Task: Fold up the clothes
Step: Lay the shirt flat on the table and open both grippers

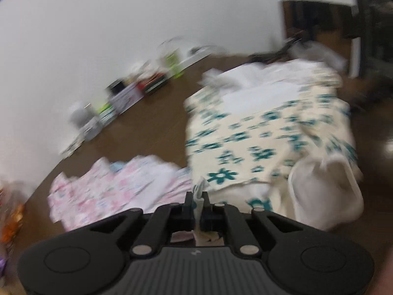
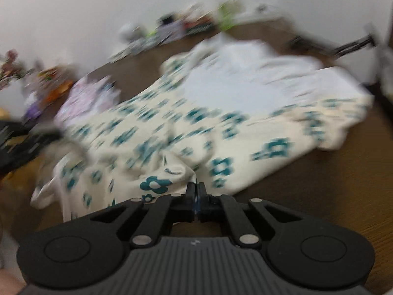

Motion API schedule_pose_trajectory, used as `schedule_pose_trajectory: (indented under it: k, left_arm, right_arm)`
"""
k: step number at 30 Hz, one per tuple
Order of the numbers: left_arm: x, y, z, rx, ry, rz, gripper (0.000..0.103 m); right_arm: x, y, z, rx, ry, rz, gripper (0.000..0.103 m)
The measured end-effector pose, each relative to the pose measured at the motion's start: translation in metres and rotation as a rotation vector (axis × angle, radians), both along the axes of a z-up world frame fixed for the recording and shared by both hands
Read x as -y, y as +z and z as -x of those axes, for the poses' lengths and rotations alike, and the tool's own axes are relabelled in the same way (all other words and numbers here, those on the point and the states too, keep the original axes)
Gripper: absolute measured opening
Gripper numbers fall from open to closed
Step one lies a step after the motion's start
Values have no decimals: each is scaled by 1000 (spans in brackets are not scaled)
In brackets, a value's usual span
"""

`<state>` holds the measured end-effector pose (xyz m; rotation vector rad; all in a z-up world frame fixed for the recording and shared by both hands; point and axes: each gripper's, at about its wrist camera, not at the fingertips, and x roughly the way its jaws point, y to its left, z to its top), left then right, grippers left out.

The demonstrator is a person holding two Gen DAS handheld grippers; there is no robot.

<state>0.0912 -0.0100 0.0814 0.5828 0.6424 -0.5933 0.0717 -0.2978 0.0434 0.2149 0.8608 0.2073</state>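
Both views badly smeared; detail is limited.

Cream garment with teal flowers [image 2: 196, 123] lies spread on the brown floor [image 2: 331, 196], filling the middle of my right view from 9 o'clock round to 3 o'clock. Its near edge runs slantwise toward 4 o'clock, with bare floor open beyond it at 3 to 5 o'clock. White inner side [image 2: 245, 81] is turned up at 12 to 1 o'clock.

A pink printed garment [image 1: 118, 186] lies flat at 9 to 10 o'clock in my left view, just beside the cream one. Open floor between it and the wall [image 1: 122, 24]. A row of small clutter [image 1: 137, 88] lines the wall base at 10 to 11 o'clock; I cannot tell what the items are.

My left gripper [image 1: 197, 198] is held low, pointing across the cloth, its fingers pinching a fold of the cream fabric that pokes up between them.

My right gripper [image 2: 195, 191] is low too, at the cloth's near edge, fingers pressed onto a bunched fold that rises in a ridge toward 12 o'clock
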Motion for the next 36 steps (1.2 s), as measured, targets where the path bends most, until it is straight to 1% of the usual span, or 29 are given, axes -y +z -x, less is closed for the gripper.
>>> schedule_pose_trajectory:
  k: [4, 5, 7, 8, 9, 10, 11, 12, 13, 14, 15, 17, 18, 20, 22, 24, 26, 28, 31, 36]
  left_arm:
    - [20, -9, 19, -39, -79, 34, 4]
    - [25, -12, 23, -50, -98, 42, 4]
    - [35, -17, 31, -71, -135, 57, 4]
    - [37, -22, 27, -85, -111, 56, 4]
    - [37, -29, 18, -102, -68, 52, 5]
    - [36, -36, 7, -122, -14, 52, 5]
    - [34, -42, -2, -141, 31, 57, 11]
    - [32, -45, -8, -159, 58, 65, 22]
    - [29, -48, -13, -174, 82, 69, 31]
    - [26, -47, -11, -168, 90, 73, 46]
    - [23, -44, -7, -152, 91, 79, 54]
    - [18, -38, 3, -120, 82, 92, 62]
    - [16, -34, 9, -105, 67, 101, 66]
    - [13, -26, 25, -77, 32, 113, 71]
    - [17, -23, 44, -66, -23, 107, 71]
    - [22, -25, 63, -68, -83, 88, 71]
    - [28, -30, 80, -72, -137, 66, 71]
    - [34, -37, 95, -78, -173, 46, 71]
    - [36, -45, 109, -95, -201, 36, 71]
    - [36, -60, 117, -122, -180, 17, 71]
  right_arm:
    - [44, 19, -2, 84, -143, 74, 1]
    - [50, 19, -3, 90, -157, 79, 1]
    - [54, 9, -2, 71, -159, 60, 2]
    - [55, 3, -1, 61, -159, 50, 2]
    - [52, -5, 1, 46, -147, 40, 3]
    - [49, -12, 3, 37, -135, 31, 6]
    - [47, -17, 7, 34, -129, 20, 11]
    - [47, -18, 12, 38, -134, 5, 16]
    - [47, -19, 17, 43, -142, -9, 31]
    - [48, -17, 27, 55, -141, -15, 43]
    - [50, -15, 37, 68, -137, -19, 44]
    - [53, -10, 58, 95, -131, -26, 45]
    - [50, -8, 70, 103, -100, -16, 45]
    - [43, -3, 92, 116, -26, 9, 48]
    - [24, -3, 110, 110, 66, 76, 48]
    - [2, -6, 122, 97, 144, 130, 48]
    - [-12, -11, 129, 81, 176, 152, 51]
    - [-18, -17, 132, 69, 171, 160, 54]
    - [-15, -22, 133, 52, 145, 136, 54]
    - [-11, -29, 135, 52, 123, 89, 54]
